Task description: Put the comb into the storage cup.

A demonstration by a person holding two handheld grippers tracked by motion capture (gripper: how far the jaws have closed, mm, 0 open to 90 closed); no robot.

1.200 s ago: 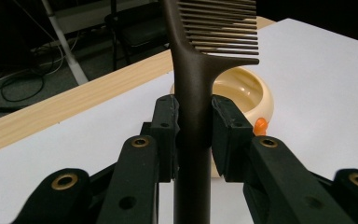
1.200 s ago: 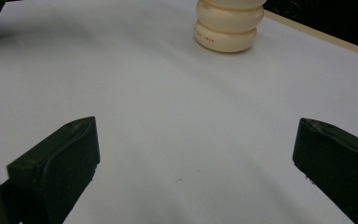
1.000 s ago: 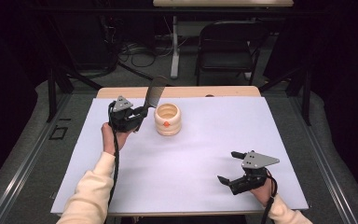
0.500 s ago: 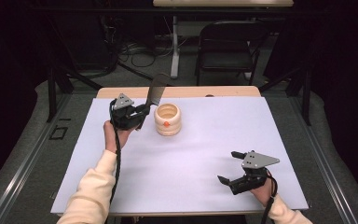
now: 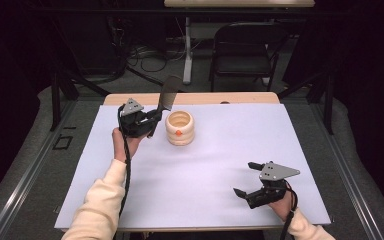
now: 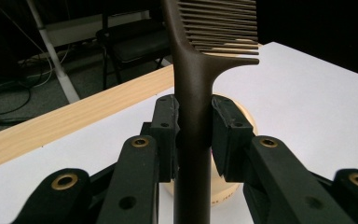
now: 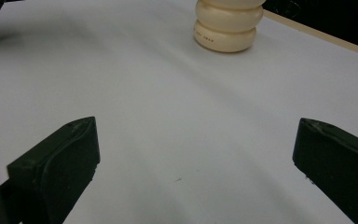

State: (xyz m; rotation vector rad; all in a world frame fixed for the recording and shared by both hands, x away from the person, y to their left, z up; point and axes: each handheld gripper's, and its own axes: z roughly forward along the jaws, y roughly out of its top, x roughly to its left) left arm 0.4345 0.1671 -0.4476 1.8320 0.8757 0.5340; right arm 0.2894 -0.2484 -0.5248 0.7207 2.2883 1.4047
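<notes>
The comb (image 6: 193,93) is dark brown, long-handled, its teeth fanning out at the top, and it stands nearly upright with its handle pinched between the jaws of the left gripper (image 5: 152,120). Just past that gripper, beside the comb, sits a cream ribbed pot (image 5: 179,128) with an orange mark on its side. The right gripper (image 5: 246,179) rests low near the table's near right corner, jaws spread wide with nothing between them. White sheet (image 5: 220,165) lies bare between it and the pot (image 7: 227,25). A folding chair (image 5: 243,47) stands beyond the far wooden edge.
</notes>
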